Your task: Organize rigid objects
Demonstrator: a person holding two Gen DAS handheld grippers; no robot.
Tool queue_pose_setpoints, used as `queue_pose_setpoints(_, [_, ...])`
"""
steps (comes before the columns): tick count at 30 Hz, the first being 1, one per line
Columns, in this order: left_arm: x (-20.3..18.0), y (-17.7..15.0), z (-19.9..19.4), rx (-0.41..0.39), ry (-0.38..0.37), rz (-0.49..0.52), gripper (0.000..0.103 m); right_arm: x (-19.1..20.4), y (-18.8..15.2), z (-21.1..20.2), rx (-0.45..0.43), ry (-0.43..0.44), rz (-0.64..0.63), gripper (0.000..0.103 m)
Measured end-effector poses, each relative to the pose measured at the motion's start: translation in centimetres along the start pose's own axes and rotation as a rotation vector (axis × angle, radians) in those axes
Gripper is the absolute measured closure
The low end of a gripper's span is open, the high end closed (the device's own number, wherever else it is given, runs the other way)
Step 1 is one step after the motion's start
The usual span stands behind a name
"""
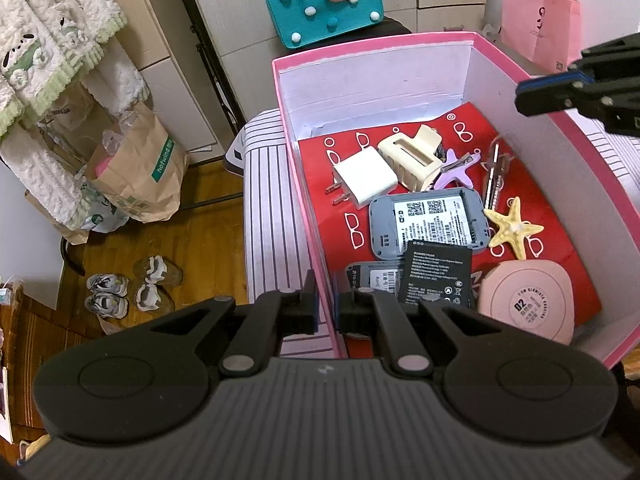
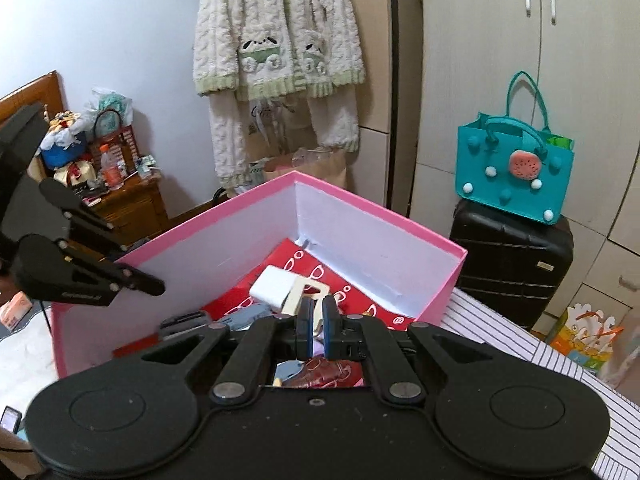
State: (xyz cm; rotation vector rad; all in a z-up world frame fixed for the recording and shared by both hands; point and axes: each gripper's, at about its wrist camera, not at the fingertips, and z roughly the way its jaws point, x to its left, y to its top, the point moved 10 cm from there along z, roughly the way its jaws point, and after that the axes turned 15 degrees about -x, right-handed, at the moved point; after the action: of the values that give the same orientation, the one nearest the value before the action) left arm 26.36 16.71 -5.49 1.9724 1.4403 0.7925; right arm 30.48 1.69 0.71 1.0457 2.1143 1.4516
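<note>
Clearly left gripper (image 1: pixel 326 312) straddles near wall of pink box (image 1: pixel 400 42), jaws narrow, pinching rim or nearly so; likely steadying box on striped bedding (image 1: pixel 272 216).

Right gripper (image 2: pixel 316 330) over opposite rim, jaws almost closed; whether anything is held, cannot tell.

Collected inside, on red glasses-print bag (image 1: pixel 532 184): white plug adapter (image 1: pixel 366 178), cream hair claw (image 1: pixel 412 160), purple star clip (image 1: pixel 458 170), grey router (image 1: pixel 430 220), black battery (image 1: pixel 438 276), yellow starfish (image 1: pixel 514 228), pink round case (image 1: pixel 528 300).

Items crowded, overlapping; tall walls limit reach.

Around: teal felt bag (image 2: pixel 516 168) on black suitcase (image 2: pixel 512 264).
</note>
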Motion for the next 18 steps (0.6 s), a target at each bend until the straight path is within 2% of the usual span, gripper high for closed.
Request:
queue_pose_setpoints(7, [-0.1,0.0,0.1,0.003,0.0,0.0,0.097,-1.6,1.1,-1.2,-0.049,-0.022,0.039,0.093])
queue_pose_setpoints(14, [0.0,0.0,0.2,0.015,0.003,-0.011,0.097,-4.6,0.9,-4.2,-0.069,-0.11,0.093,0.092])
queue_pose_setpoints(18, [0.1,0.4,-0.1,0.013,0.009,-0.025,0.097,-6.8,0.3,-6.2,-0.061,-0.159,0.132,0.075])
